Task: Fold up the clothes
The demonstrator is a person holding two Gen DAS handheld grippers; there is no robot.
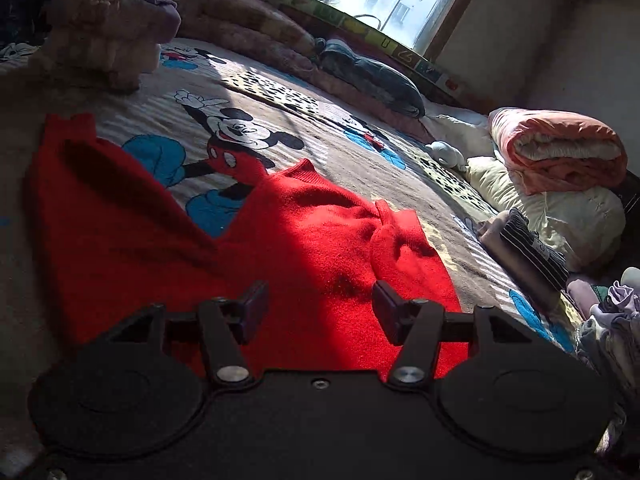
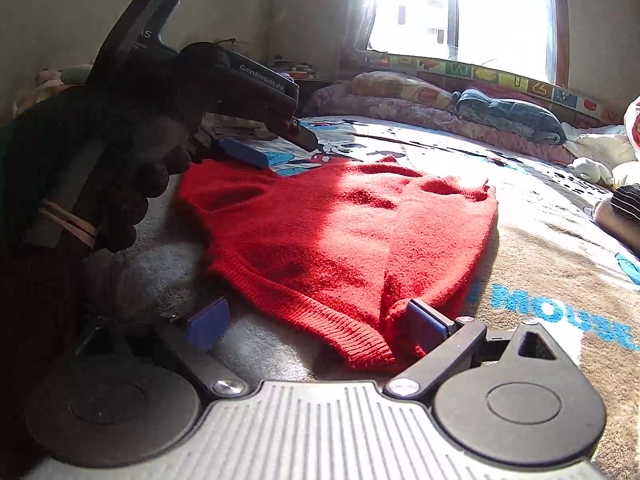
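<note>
A red knitted sweater point(image 1: 304, 236) lies partly folded on a cartoon-mouse blanket point(image 1: 240, 92). In the left wrist view my left gripper point(image 1: 320, 304) hovers open over the sweater's near part, nothing between its fingers. In the right wrist view the sweater point(image 2: 344, 232) spreads ahead with its ribbed hem nearest. My right gripper point(image 2: 316, 322) stands open at that hem, the right fingertip point(image 2: 424, 324) touching the fabric edge. The left gripper point(image 2: 264, 148), held by a dark-gloved hand point(image 2: 132, 184), hangs open above the sweater's far left side.
Rolled quilts point(image 1: 556, 148) and folded striped clothes point(image 1: 532, 244) lie at the right. A fuzzy pile point(image 1: 104, 36) sits far left, pillows point(image 1: 372, 76) line the window sill. Loose clothes point(image 1: 612, 316) lie at the near right.
</note>
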